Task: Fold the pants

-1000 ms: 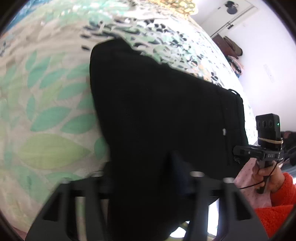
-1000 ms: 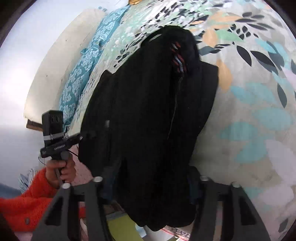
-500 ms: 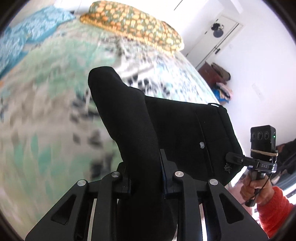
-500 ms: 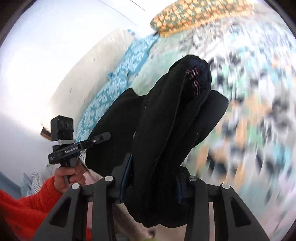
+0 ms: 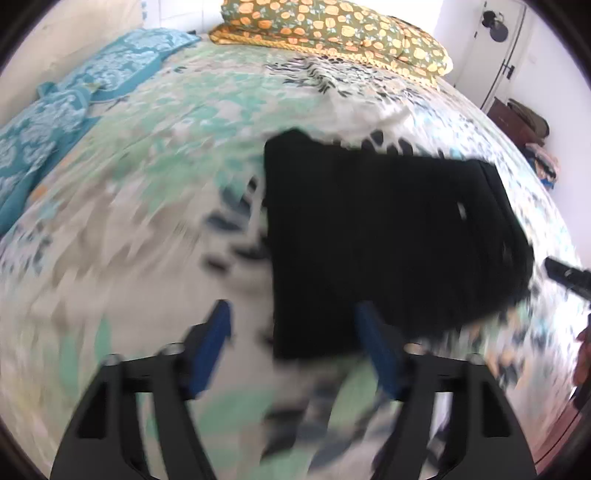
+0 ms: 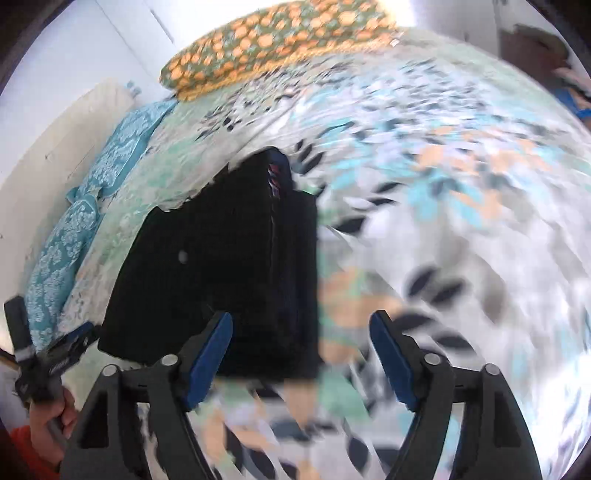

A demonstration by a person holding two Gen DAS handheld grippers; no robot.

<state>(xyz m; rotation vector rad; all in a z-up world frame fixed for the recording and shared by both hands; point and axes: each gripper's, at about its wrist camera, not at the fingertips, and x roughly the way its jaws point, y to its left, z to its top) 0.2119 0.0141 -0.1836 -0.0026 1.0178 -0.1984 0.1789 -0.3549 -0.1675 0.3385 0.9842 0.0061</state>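
The black pants (image 5: 384,236) lie folded into a flat rectangle on the leaf-patterned bedspread (image 5: 155,206). They also show in the right wrist view (image 6: 221,266), with a striped waistband edge on their right side. My left gripper (image 5: 295,332) is open and empty, just short of the pants' near left corner. My right gripper (image 6: 301,339) is open and empty, over the pants' near right corner. The left gripper shows at the left edge of the right wrist view (image 6: 55,354), held in a hand.
An orange-and-green patterned pillow (image 5: 332,29) lies at the head of the bed, and a blue patterned cloth (image 5: 66,103) runs along the left side. A door and stacked clothes (image 5: 532,125) stand at the far right. Both views are motion-blurred.
Both grippers were shut on the lifted pants. They have laid the fold down, opened and drawn back, and the pants now lie flat on the bed.
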